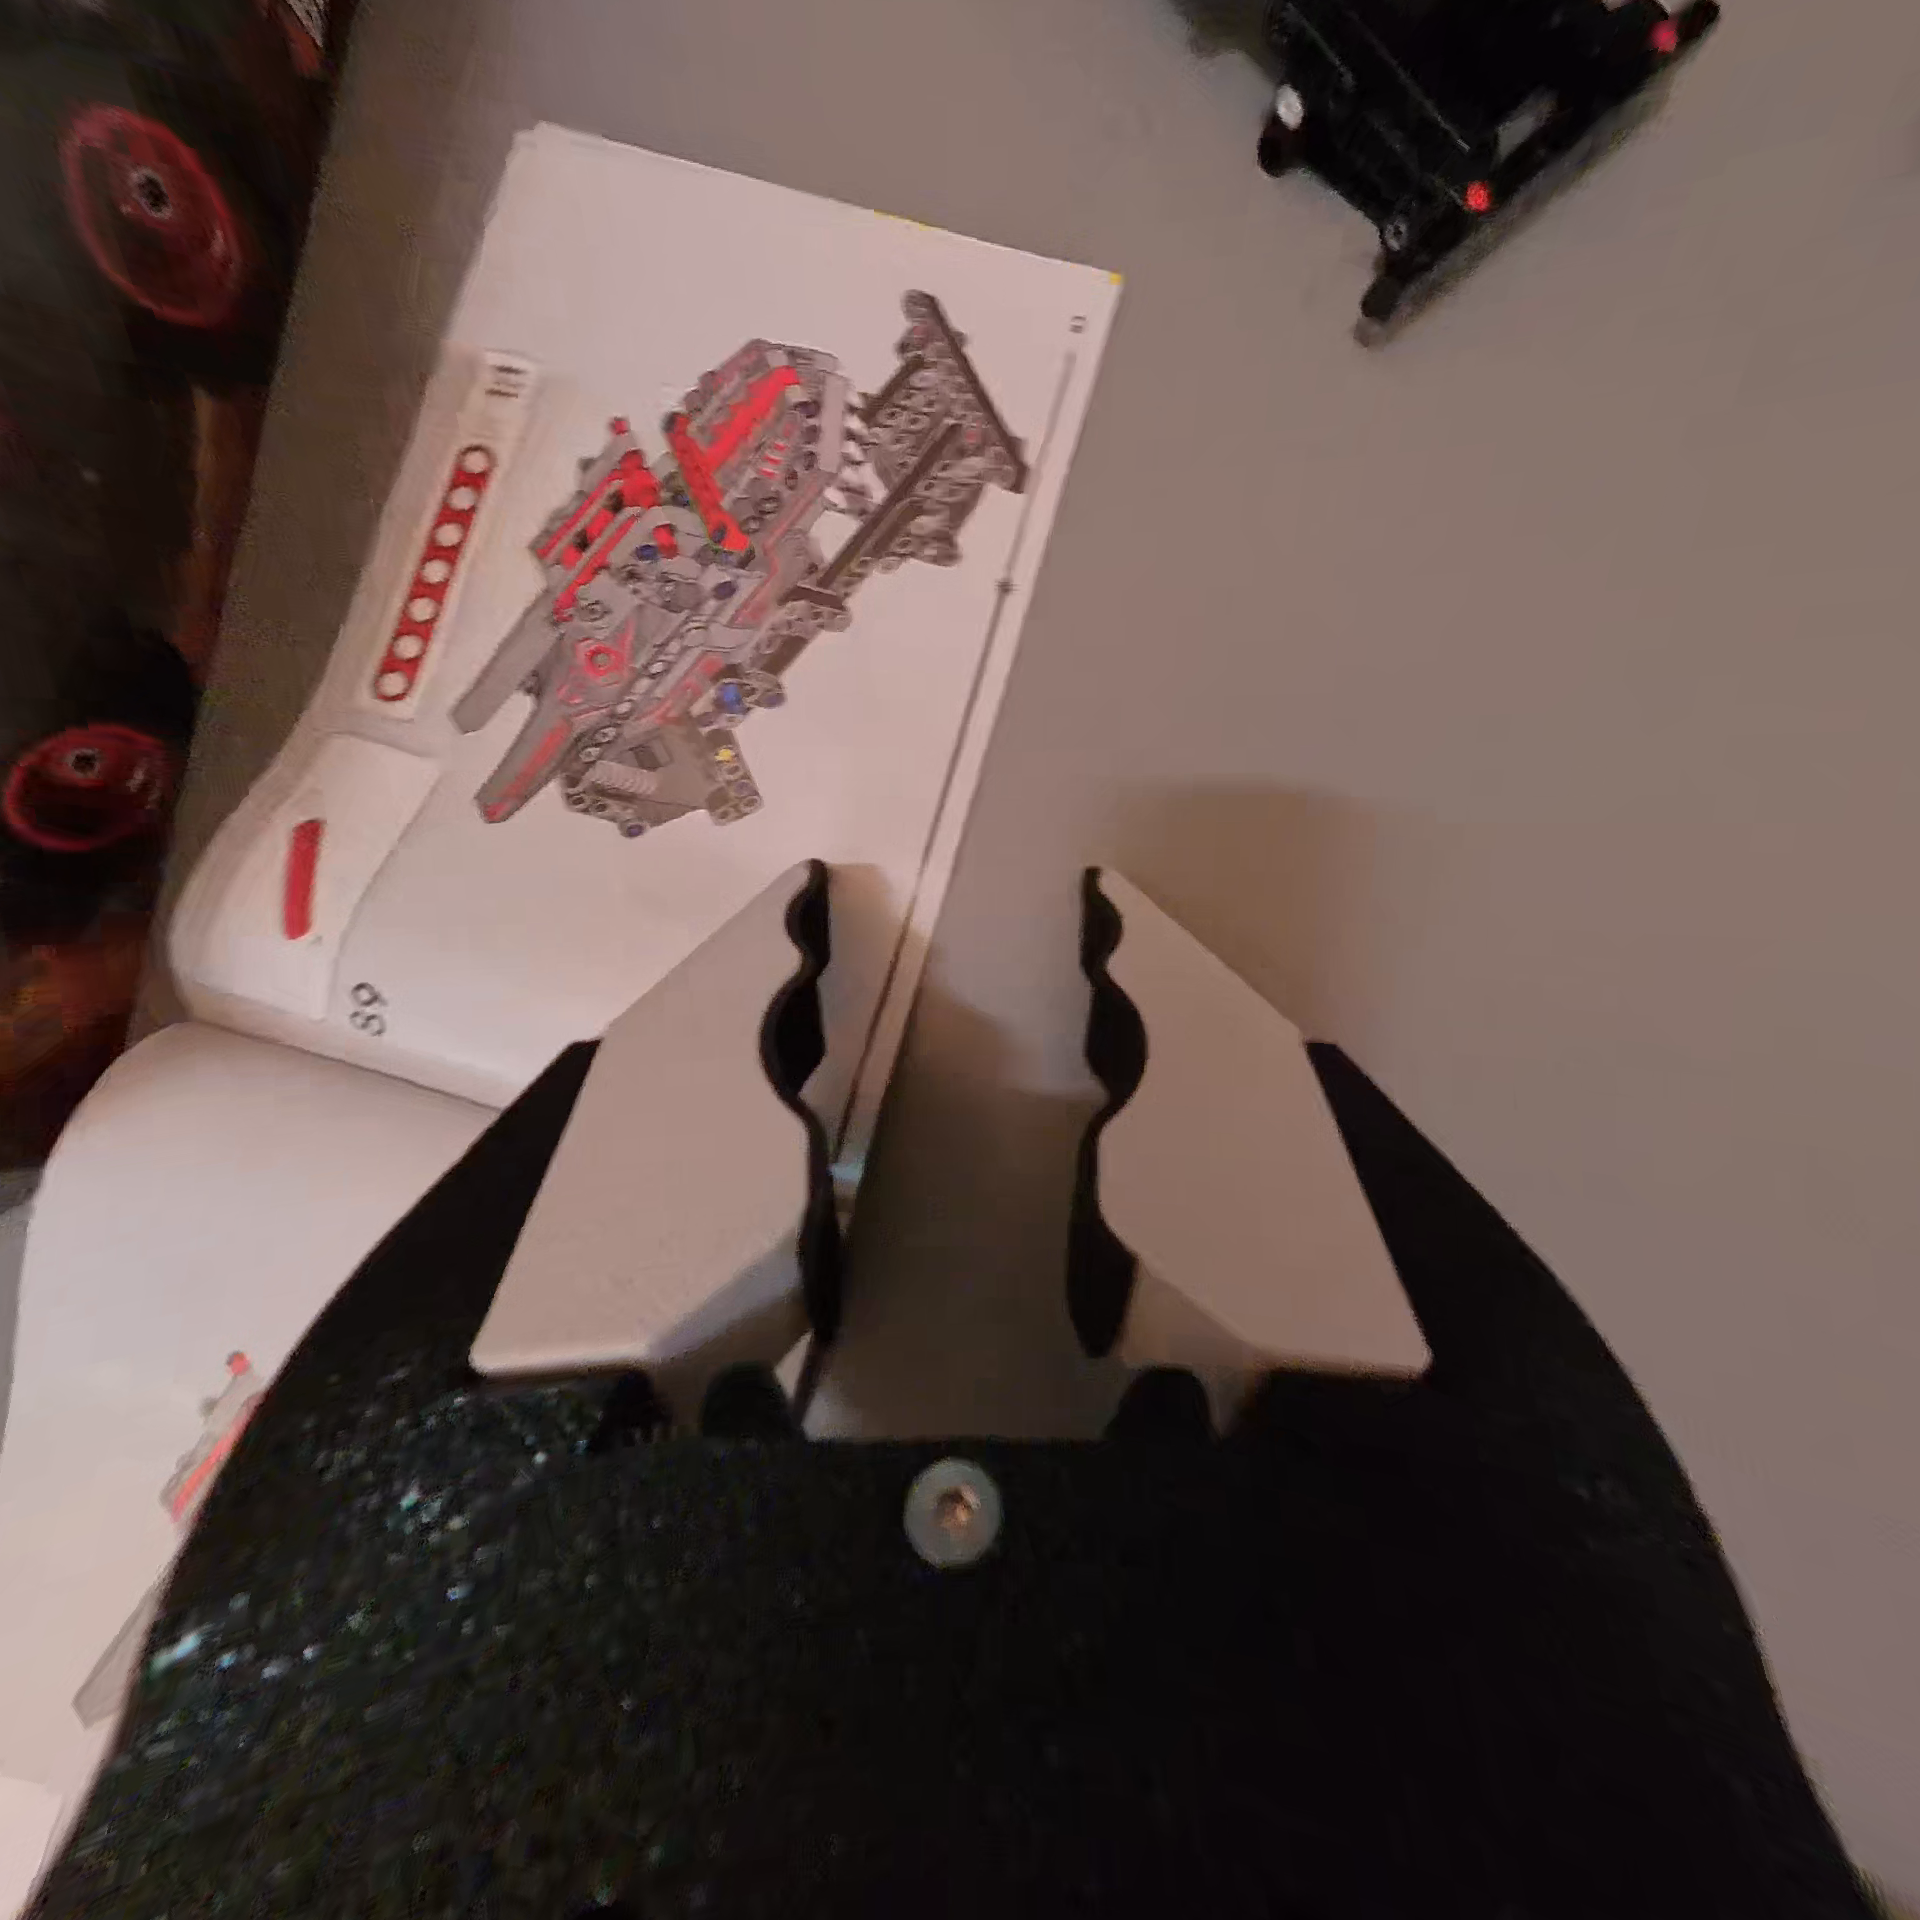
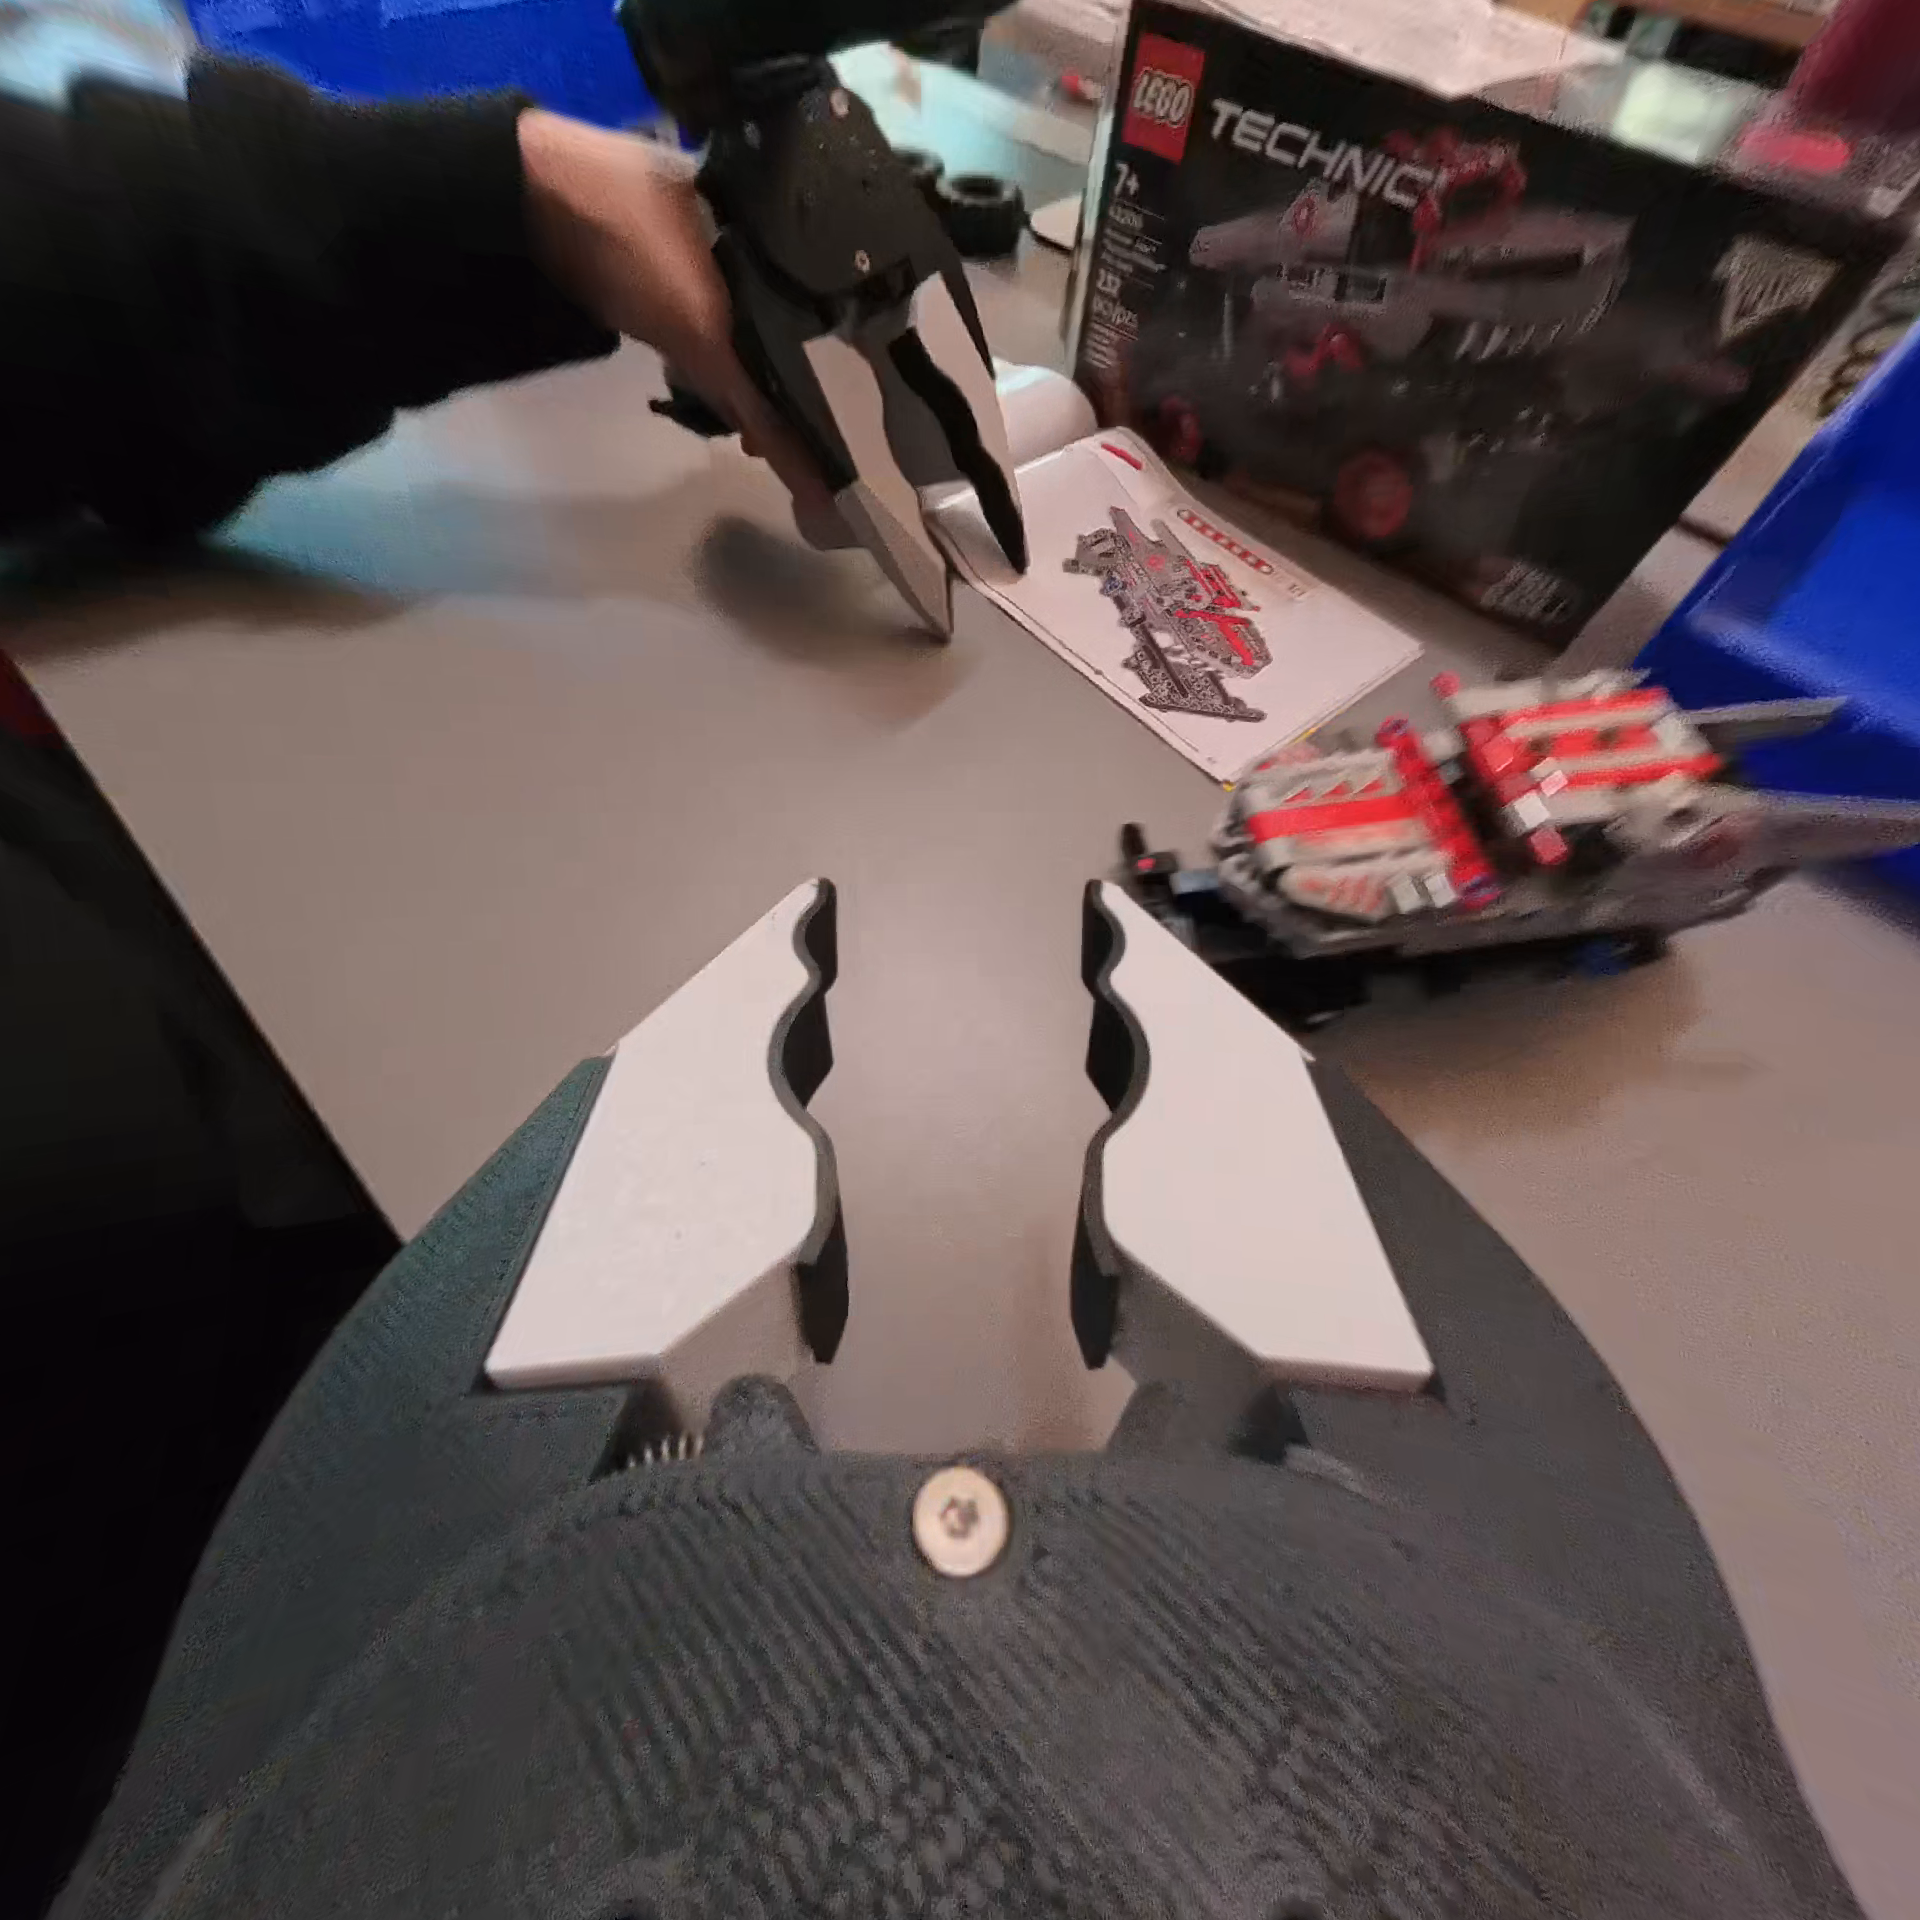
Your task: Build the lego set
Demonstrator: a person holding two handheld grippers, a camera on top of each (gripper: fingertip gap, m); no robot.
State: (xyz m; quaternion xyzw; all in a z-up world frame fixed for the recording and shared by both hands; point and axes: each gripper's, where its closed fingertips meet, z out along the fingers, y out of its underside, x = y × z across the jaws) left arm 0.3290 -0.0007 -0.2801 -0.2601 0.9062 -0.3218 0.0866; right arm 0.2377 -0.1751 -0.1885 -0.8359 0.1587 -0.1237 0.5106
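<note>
The open instruction booklet lies on the grey table, showing a drawing of a red and grey model. My left gripper is open and empty, its tips at the booklet's near edge; in the right wrist view it points down with one finger on the page and one on the table. The booklet also shows there. The part-built red, white and grey lego vehicle lies on the table to the right; its black end shows in the left wrist view. My right gripper is open and empty, above bare table left of the vehicle.
The lego set's box stands behind the booklet and shows at the left wrist view's left edge. A blue bin stands at the right. Black tyres lie far back. A person's dark sleeve reaches in from the left. The tips of one gripper are about 20 cm away from the tips of the other.
</note>
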